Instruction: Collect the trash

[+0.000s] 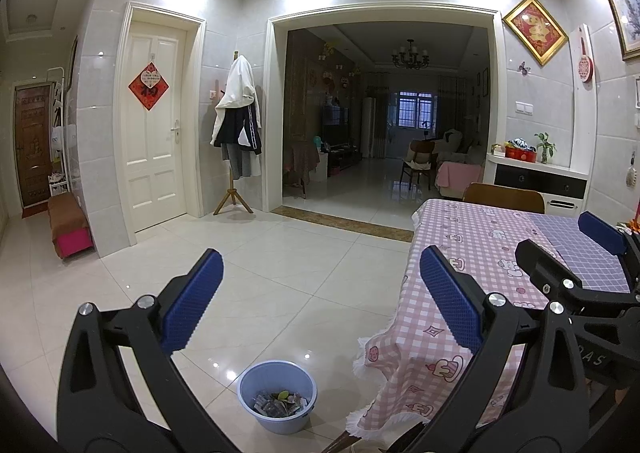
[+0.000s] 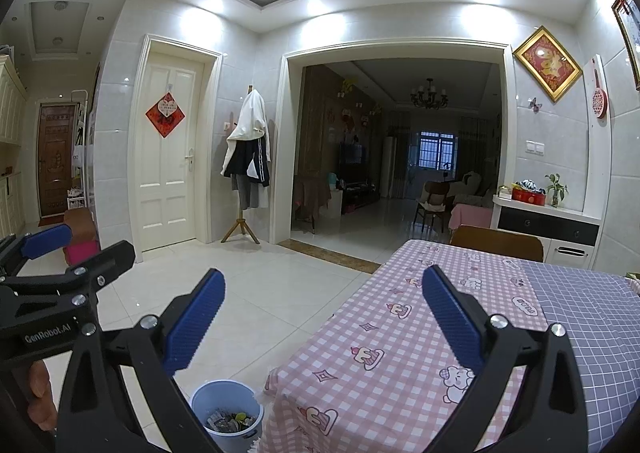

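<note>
A light blue bin (image 1: 277, 397) stands on the white floor tiles beside the table corner, holding crumpled wrappers and a green scrap; it also shows low in the right wrist view as the bin (image 2: 227, 415). My left gripper (image 1: 320, 293) hangs open above and behind it, nothing between its blue pads. My right gripper (image 2: 324, 313) is open too, held over the table's near corner, empty. Each gripper appears in the other's view: the right gripper (image 1: 560, 249) at the right edge, the left gripper (image 2: 80, 249) at the left edge, with a hand (image 2: 40, 397) below it.
A table (image 2: 400, 333) under a pink checked cloth with a purple section fills the right side; a wooden chair back (image 2: 496, 243) stands behind it. A coat rack (image 1: 236, 133), white door (image 1: 156, 125) and doorway to a living room lie ahead. Open floor spreads left of the bin.
</note>
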### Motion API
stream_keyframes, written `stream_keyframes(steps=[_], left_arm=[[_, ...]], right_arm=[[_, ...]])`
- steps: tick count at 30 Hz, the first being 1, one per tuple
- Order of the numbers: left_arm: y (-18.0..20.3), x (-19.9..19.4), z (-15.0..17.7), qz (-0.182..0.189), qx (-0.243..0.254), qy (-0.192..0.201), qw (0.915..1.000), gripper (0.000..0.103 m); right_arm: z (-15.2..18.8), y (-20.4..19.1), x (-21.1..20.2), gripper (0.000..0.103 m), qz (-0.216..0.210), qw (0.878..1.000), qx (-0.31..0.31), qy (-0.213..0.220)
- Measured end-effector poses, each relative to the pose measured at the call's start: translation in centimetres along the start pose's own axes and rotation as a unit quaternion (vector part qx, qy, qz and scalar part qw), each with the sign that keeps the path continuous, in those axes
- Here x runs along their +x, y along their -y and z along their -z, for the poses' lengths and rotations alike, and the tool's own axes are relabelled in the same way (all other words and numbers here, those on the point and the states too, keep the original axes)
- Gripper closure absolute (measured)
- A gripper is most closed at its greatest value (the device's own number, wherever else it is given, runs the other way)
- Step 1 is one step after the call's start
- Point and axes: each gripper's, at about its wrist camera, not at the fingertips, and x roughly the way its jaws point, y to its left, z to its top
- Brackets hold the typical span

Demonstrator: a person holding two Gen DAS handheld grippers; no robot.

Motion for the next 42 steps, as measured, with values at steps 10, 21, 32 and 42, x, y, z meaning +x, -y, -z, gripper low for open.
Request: stream_keyframes(steps=[10, 21, 32, 42], left_arm=[[-0.01, 0.01, -0.01, 0.001, -0.001, -0.001, 1.0, 0.006], [0.06, -0.07, 0.11, 0.001, -0.001, -0.001, 1.0, 0.006], [0.21, -0.05, 0.31, 0.001, 0.0, -0.002, 1.0, 0.006], [0.17, -0.05, 0.18, 0.001, 0.0, -0.003, 1.0, 0.006]], right_arm=[[0.26, 0.27, 0.13, 0.006, -0.001, 1.0, 0.001, -0.004], [0.2, 0.21, 0.3, 0.006, -0.002, 1.0, 0.001, -0.006], [0.67, 0.23, 0.43, 0.006, -0.005, 1.0, 0.003, -0.012], [0.75, 0.32, 0.68, 0.006, -0.006, 1.0, 0.004, -0.015]])
